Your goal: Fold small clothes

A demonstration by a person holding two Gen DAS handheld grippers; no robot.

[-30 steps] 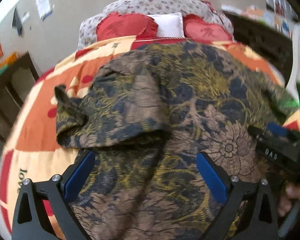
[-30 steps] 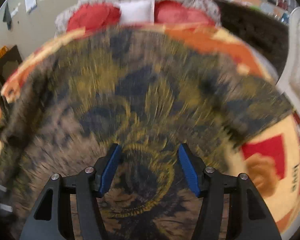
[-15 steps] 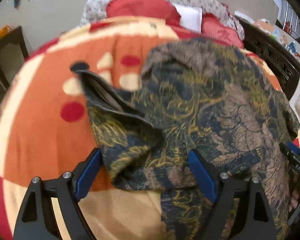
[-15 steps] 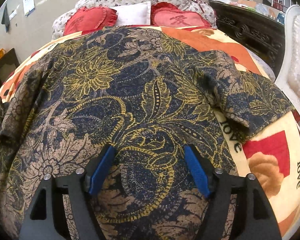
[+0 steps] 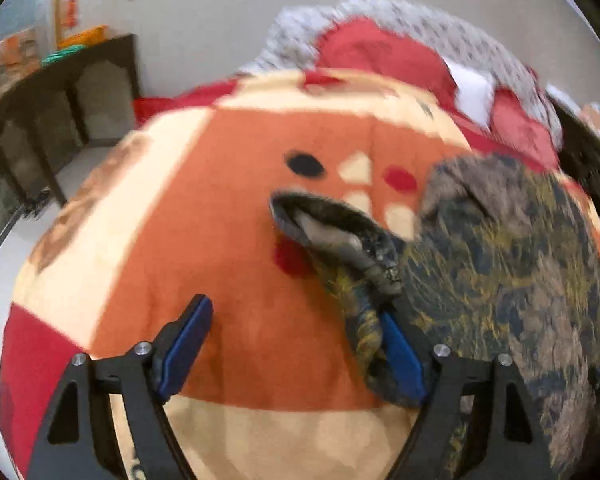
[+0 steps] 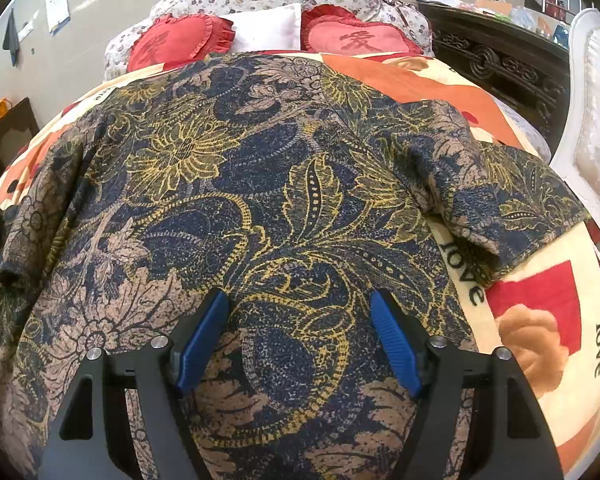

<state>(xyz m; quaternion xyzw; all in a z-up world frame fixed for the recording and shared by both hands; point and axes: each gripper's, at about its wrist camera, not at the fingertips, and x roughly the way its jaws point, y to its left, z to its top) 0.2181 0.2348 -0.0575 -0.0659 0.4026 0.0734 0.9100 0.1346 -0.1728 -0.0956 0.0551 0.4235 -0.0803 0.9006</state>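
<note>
Floral shirt (image 6: 260,184), blanket (image 6: 540,300) printed "love", repeated

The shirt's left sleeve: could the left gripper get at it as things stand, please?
Probably yes. The sleeve lies bare on the blanket just ahead of the left gripper, whose jaws are closing, with shirt fabric already against one finger and nothing in the way.

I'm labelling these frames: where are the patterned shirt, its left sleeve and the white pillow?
patterned shirt (image 6: 260,208): right wrist view, middle of its back panel.
left sleeve (image 5: 332,232): left wrist view, near the open cuff.
white pillow (image 6: 268,32): right wrist view, centre of its face.
</note>
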